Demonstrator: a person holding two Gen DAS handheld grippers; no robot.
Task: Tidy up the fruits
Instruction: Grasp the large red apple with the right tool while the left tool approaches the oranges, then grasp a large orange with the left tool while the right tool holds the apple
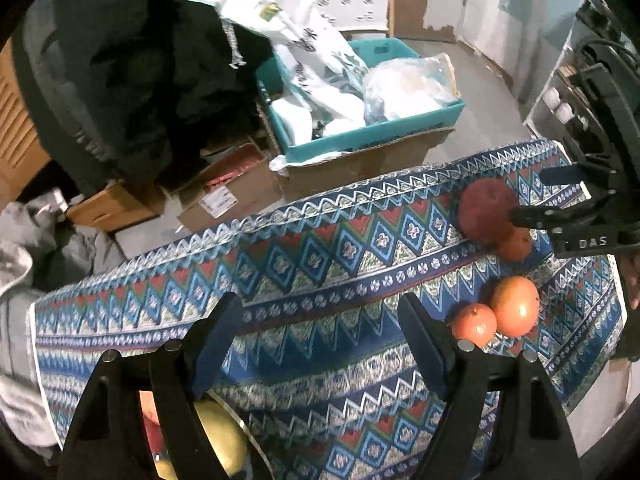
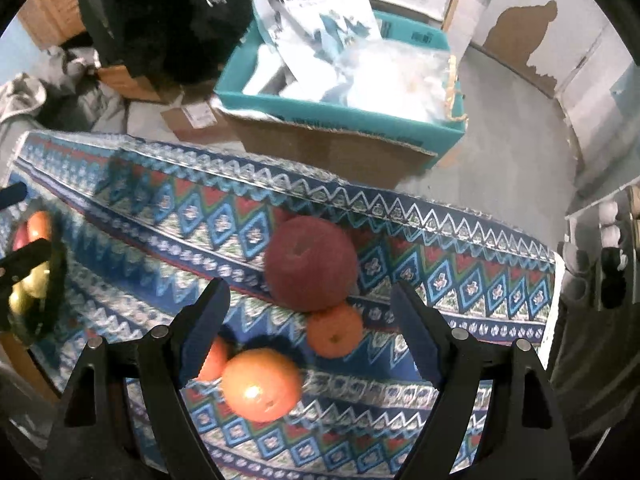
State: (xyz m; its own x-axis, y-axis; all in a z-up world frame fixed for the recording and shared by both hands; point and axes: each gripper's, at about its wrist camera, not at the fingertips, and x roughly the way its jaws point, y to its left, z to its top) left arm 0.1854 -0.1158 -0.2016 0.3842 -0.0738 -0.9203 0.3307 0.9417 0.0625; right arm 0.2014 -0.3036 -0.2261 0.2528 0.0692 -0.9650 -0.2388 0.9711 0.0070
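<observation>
Currently both grippers, left gripper (image 1: 320,340) and right gripper (image 2: 308,320), hold jaws wide open, empty, above the round dark-red apple (image 2: 310,262) on the patterned-cloth counter (image 2: 480,280).

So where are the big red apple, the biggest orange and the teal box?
Red apple (image 2: 310,262), right wrist view, its top.
Biggest orange (image 2: 262,384), right wrist view, its middle.
Teal box (image 2: 340,114), right wrist view, near wall.

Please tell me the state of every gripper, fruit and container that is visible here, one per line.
Left gripper: open, empty, above the cloth.
Right gripper: open, empty, hovering over the fruits.
Apple: loose on the tablecloth, touching the small orange.
Small orange: loose, against the apple.
Big orange: loose on the cloth.
Third orange: partly hidden behind a finger.
Bowl: holding fruit.
Teal box: open, full of bags.
</observation>
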